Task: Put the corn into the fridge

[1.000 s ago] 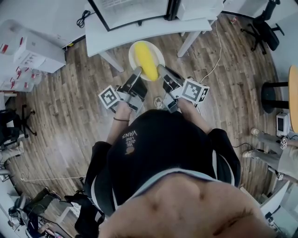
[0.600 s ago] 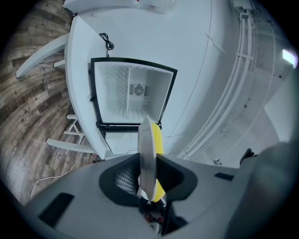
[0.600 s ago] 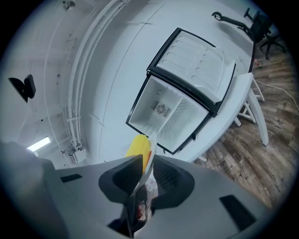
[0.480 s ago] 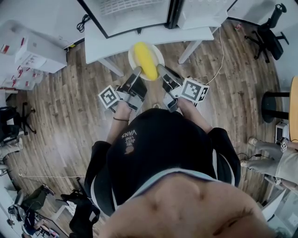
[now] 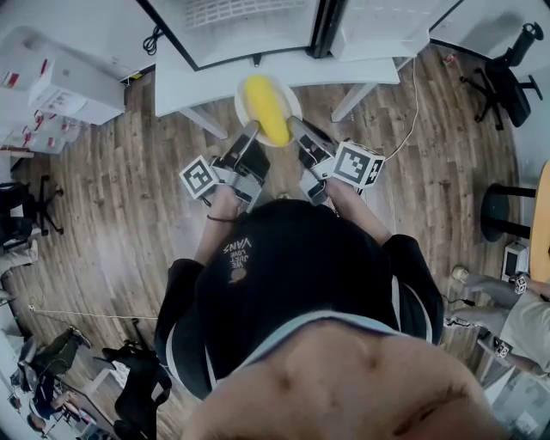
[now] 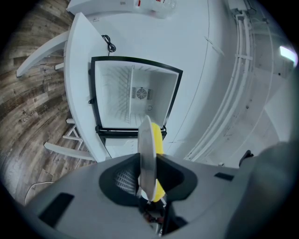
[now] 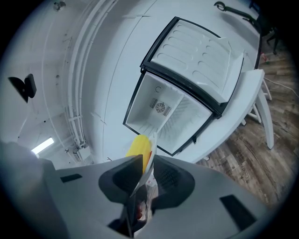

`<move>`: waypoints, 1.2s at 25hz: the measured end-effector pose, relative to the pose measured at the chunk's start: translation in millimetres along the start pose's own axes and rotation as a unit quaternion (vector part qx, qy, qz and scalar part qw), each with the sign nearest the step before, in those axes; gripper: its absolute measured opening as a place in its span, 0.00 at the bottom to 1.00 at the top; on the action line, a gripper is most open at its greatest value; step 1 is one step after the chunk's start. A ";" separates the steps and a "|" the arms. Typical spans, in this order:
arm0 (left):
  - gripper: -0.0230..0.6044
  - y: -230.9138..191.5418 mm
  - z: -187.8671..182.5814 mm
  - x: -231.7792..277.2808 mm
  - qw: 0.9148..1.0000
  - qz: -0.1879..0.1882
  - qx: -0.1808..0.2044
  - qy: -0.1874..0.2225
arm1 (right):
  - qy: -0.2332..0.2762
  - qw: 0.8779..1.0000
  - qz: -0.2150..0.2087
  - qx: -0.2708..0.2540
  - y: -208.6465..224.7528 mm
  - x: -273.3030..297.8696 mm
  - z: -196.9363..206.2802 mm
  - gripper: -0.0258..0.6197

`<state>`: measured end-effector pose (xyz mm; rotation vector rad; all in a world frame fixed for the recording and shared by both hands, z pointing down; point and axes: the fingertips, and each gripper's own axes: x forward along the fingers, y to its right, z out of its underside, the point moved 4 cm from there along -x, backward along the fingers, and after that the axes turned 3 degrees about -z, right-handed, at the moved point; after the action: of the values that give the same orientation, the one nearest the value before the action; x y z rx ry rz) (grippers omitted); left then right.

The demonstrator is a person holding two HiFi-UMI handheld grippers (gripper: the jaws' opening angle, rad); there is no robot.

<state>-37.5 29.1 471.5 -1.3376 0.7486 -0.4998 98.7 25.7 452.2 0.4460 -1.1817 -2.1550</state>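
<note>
The left gripper [image 5: 248, 131] and right gripper [image 5: 295, 125] each clamp opposite rims of the round white plate [image 5: 242, 98] carrying the yellow corn cob [image 5: 266, 110], whose long axis points up-frame toward the open white mini fridge [image 5: 232, 26] at top centre.

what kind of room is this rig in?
Probably an office or lab room, not a home kitchen: a mini fridge stands open on a white table, with an office chair on wood-look floor.
</note>
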 end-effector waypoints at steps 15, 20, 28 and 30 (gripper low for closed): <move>0.17 -11.1 -18.7 17.6 1.000 -0.006 -0.008 -0.001 | 0.001 1.000 0.005 0.010 16.6 18.2 -11.8 0.13; 0.17 -16.0 -29.5 26.6 1.000 -0.005 -0.010 -0.006 | 0.005 1.000 0.009 0.009 22.8 28.3 -18.3 0.13; 0.17 -19.1 -68.2 47.0 1.000 -0.009 -0.018 -0.016 | 0.011 1.000 0.019 0.015 29.5 64.9 -36.7 0.13; 0.17 -19.8 -75.5 52.0 1.000 -0.010 -0.018 -0.021 | 0.014 1.000 0.022 0.015 31.5 71.1 -40.6 0.13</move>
<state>-55.8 -62.8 476.3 -1.3853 0.7138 -0.4743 80.3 -59.9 457.3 0.4584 -1.1982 -2.0901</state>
